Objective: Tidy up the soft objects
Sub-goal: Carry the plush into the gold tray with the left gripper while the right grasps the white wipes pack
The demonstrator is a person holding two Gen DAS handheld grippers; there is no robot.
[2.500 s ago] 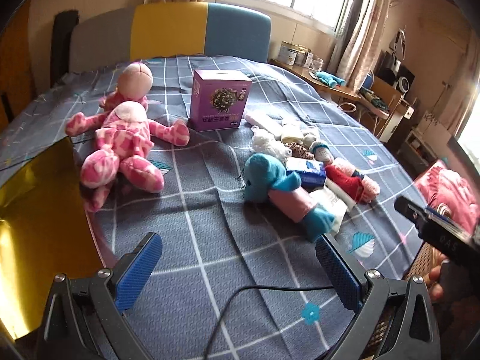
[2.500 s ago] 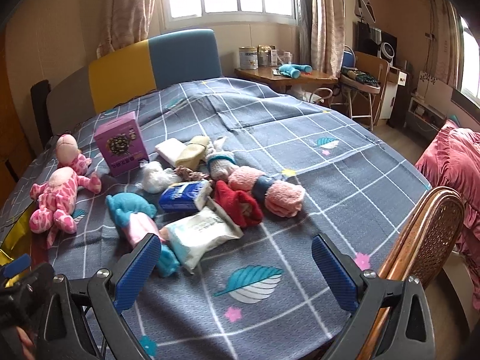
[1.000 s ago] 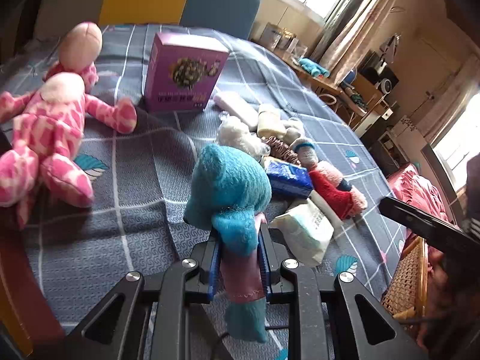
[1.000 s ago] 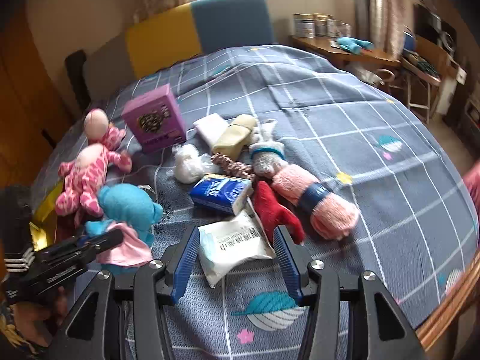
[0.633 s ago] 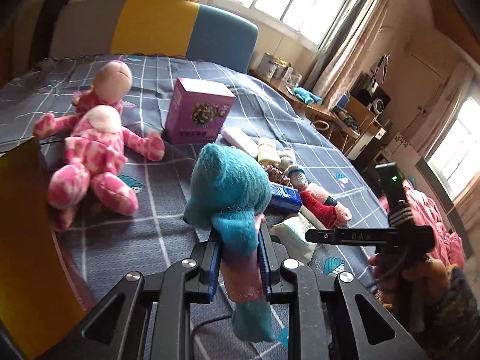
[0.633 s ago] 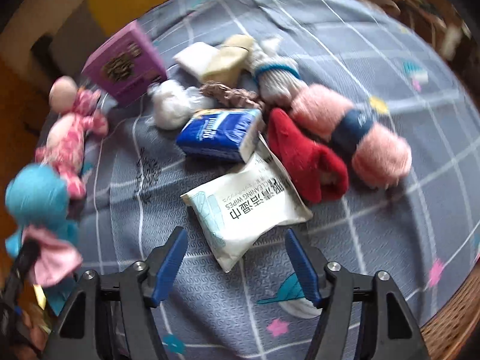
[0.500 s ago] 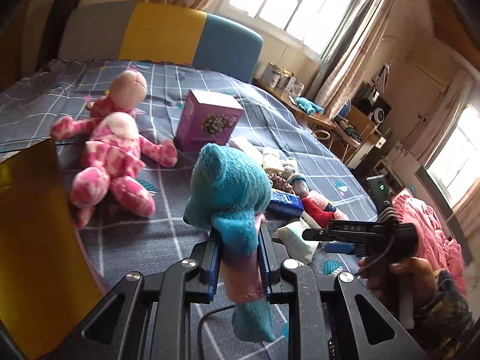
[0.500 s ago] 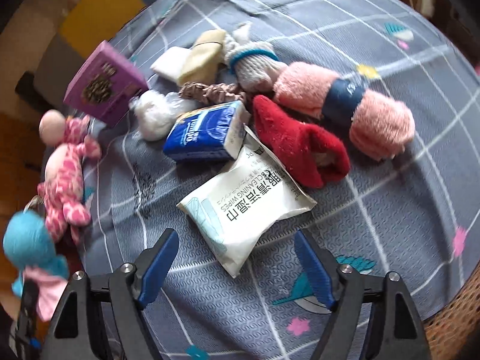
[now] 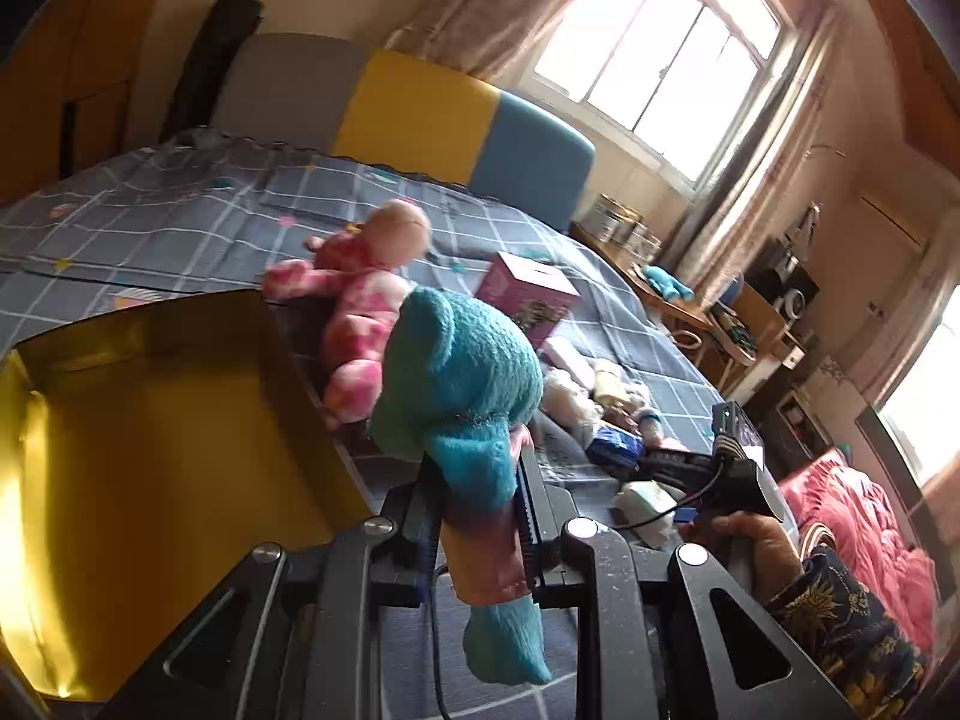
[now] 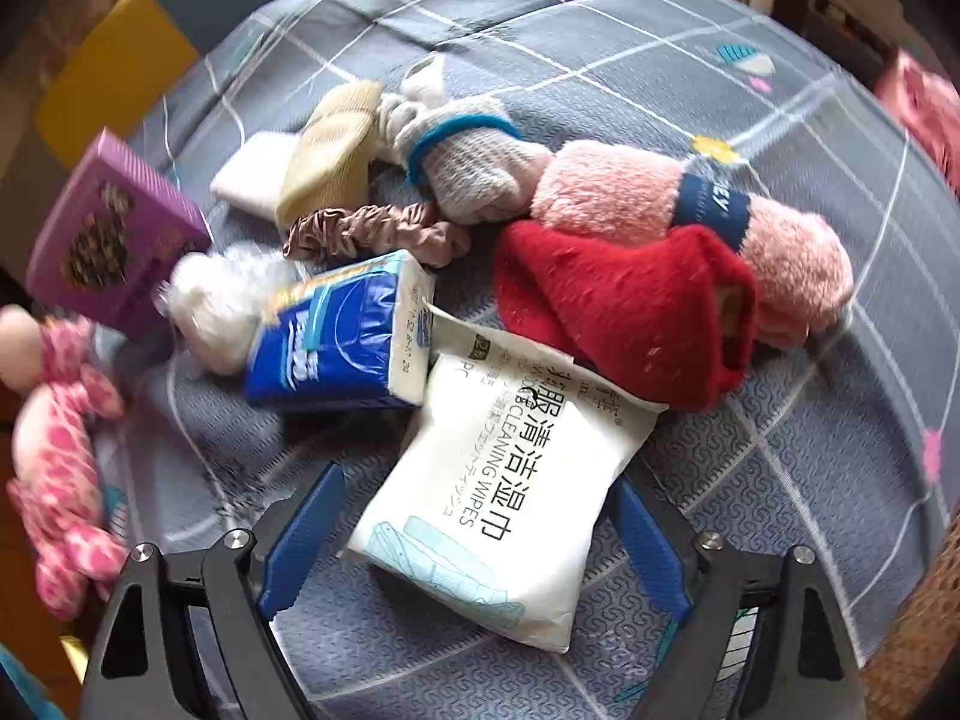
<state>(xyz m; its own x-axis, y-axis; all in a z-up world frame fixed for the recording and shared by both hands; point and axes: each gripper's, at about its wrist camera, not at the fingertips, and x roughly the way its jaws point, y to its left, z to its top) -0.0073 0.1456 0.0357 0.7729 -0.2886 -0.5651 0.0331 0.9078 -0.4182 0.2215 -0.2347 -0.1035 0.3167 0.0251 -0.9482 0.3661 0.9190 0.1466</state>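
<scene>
Two grippers worked near the bed's edge: the left gripper [image 9: 480, 516] pinched a fluffy teal plush toy [image 9: 456, 372] aloft beside the gold box [image 9: 150, 450], while the right gripper [image 10: 474, 534] straddled, spread, the white wipes pack [image 10: 504, 480].

In the right wrist view a wipes pack [image 10: 510, 492] lies at lower centre on the bedspread [image 10: 810, 450], between the fingers of the right gripper [image 10: 474, 534]. A tissue pack [image 10: 342, 342] touches its upper left corner, a slipper [image 10: 630, 306] overlaps its upper right, and a scrunchie [image 10: 378, 231] lies behind them. At far left, a box [image 10: 108, 240] stands above a plush doll [image 10: 54, 438].
</scene>
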